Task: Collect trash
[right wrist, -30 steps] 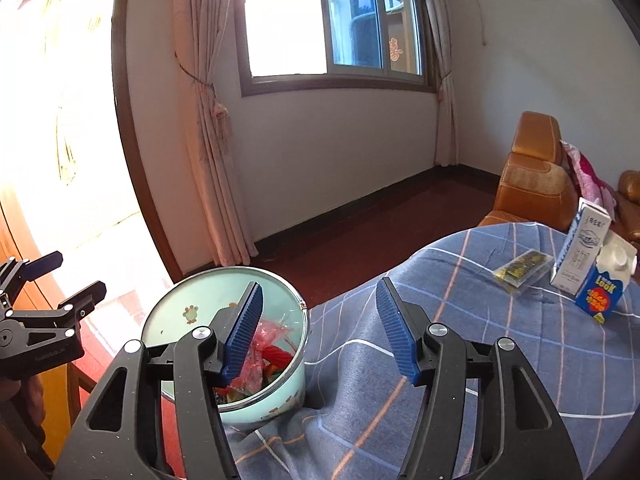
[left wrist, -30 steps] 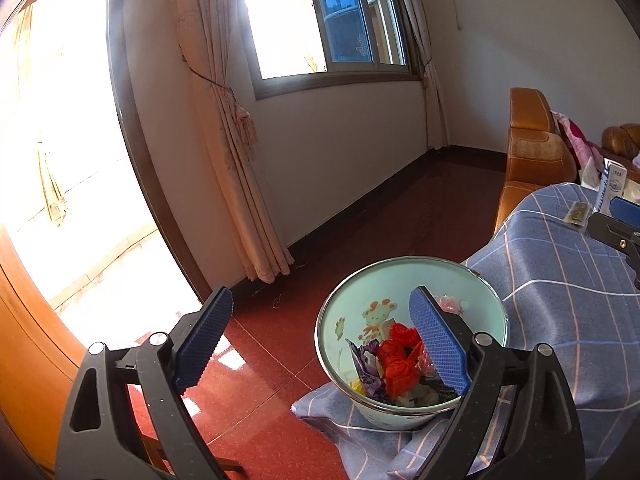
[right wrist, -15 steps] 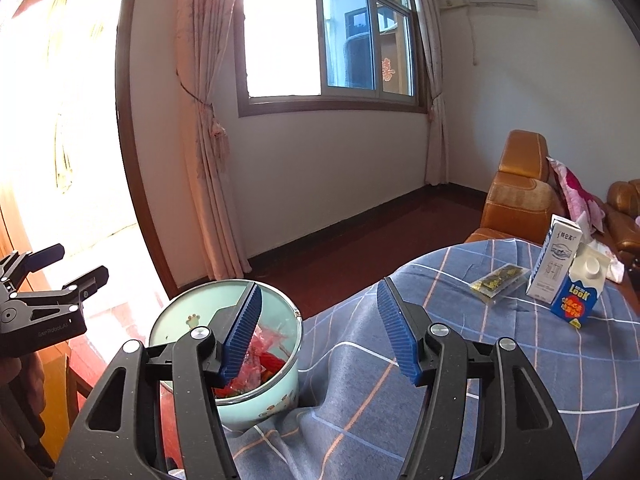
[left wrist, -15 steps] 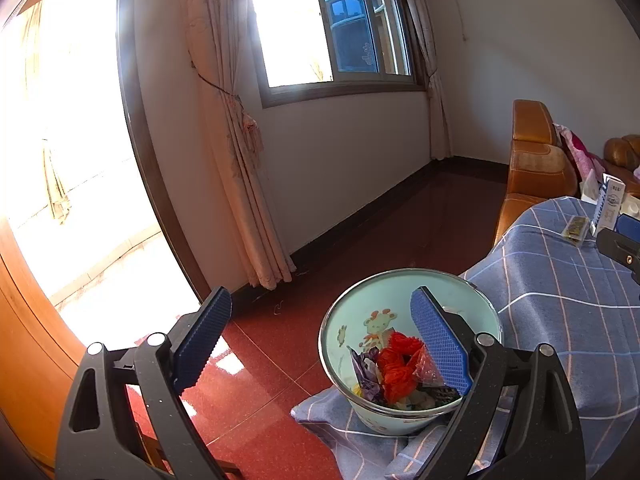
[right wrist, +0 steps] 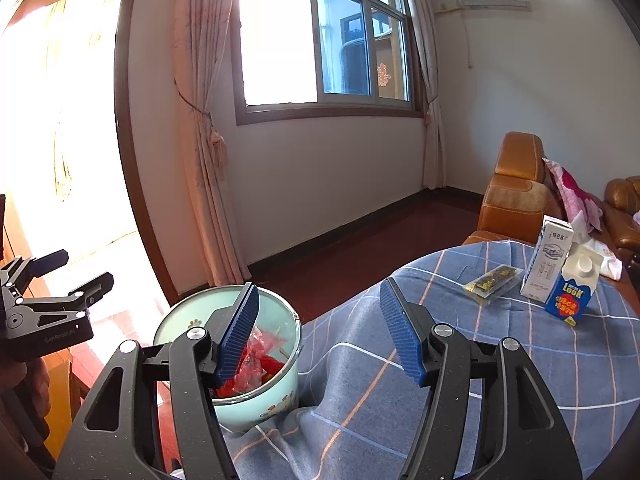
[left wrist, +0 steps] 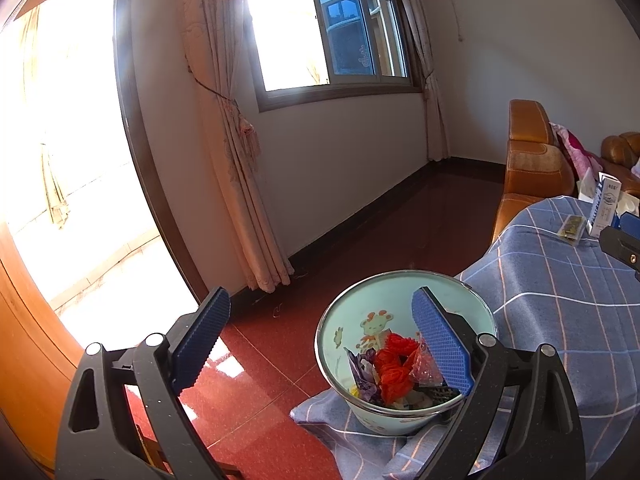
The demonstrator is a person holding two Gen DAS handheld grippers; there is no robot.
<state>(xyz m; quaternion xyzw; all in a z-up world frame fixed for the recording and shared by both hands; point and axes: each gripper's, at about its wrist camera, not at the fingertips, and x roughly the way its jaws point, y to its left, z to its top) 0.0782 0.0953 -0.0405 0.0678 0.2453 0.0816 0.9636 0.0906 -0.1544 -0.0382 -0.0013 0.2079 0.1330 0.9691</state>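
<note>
**Trash pail at the table's edge, both grippers empty**

Sunlit room, checked tablecloth (left wrist: 560, 312). Left wrist view: the left gripper (left wrist: 320, 344) gapes wide, holding nothing, above the enamel pail (left wrist: 340, 344) of wrappers. Right wrist view: the right gripper (right wrist: 318, 332), jaws apart and just opening, is empty; beyond the pail (right wrist: 276, 392), cartons (right wrist: 560, 272) and a packet (right wrist: 490, 282) stand.

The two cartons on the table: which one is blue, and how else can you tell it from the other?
The blue carton is the shorter one with a round cap on its sloped top; the white carton beside it stands taller.

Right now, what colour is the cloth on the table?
Blue tablecloth with white and orange check lines; clearest in the right wrist view.
</note>
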